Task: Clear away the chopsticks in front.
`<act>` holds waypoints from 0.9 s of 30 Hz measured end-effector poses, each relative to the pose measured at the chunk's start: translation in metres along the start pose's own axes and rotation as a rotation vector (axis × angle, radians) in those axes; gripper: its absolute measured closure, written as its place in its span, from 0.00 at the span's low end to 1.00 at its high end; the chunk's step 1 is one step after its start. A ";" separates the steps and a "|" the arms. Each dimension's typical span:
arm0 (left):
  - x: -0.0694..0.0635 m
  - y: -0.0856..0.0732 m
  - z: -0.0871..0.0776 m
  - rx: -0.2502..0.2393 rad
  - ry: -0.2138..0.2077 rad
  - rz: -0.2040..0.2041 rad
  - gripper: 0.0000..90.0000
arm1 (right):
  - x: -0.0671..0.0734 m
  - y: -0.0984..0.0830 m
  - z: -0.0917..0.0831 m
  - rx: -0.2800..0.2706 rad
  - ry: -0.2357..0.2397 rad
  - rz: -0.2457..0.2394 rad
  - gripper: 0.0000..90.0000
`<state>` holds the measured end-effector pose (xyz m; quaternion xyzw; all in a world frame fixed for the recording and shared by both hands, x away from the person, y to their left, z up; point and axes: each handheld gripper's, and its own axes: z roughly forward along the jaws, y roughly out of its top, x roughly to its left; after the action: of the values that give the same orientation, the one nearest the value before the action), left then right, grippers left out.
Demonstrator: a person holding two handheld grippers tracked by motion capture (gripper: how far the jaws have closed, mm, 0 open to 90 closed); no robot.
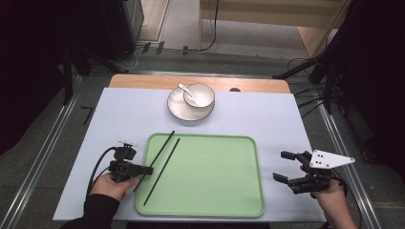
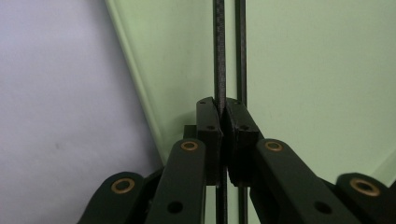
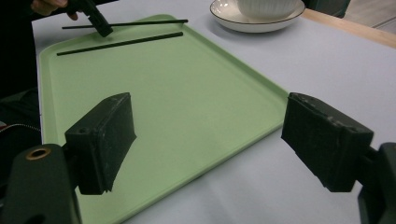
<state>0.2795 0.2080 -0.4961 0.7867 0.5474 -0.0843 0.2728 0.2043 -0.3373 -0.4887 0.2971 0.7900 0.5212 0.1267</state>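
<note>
Fingers point(image 2: 208, 123) pinch one chopstick point(image 2: 219, 56) of two.

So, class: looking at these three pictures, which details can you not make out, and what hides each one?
- High view: the held chopstick's middle, covered by the left tool.
- Left gripper view: the second chopstick's near stretch, behind the closed jaws.
- Right gripper view: the bowl's top and inside, cut by the upper edge.
- High view: the spoon's scoop contents, too small.

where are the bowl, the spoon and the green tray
bowl point(image 1: 201, 97), high view, inner wall
spoon point(image 1: 183, 88), high view, handle
green tray point(image 1: 215, 171), high view, bare floor
</note>
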 end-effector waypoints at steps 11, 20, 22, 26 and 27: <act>-0.004 -0.011 0.003 0.028 0.019 -0.034 0.95 | 0.000 0.001 0.001 0.001 0.002 -0.002 0.20; -0.009 -0.012 0.004 0.013 0.041 -0.022 0.91 | 0.000 0.001 0.001 0.002 0.003 -0.003 0.20; -0.010 -0.012 0.005 0.011 0.042 -0.021 0.90 | 0.000 0.000 0.001 0.002 0.003 -0.002 0.20; -0.009 -0.011 0.004 0.011 0.028 -0.020 0.88 | 0.000 0.000 0.001 0.001 0.004 -0.002 0.20; -0.008 -0.011 0.004 0.004 0.028 -0.015 0.86 | 0.000 0.000 0.001 0.001 0.004 -0.002 0.20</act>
<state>0.2671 0.2019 -0.4995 0.7841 0.5569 -0.0765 0.2628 0.2048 -0.3361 -0.4888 0.2953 0.7909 0.5210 0.1256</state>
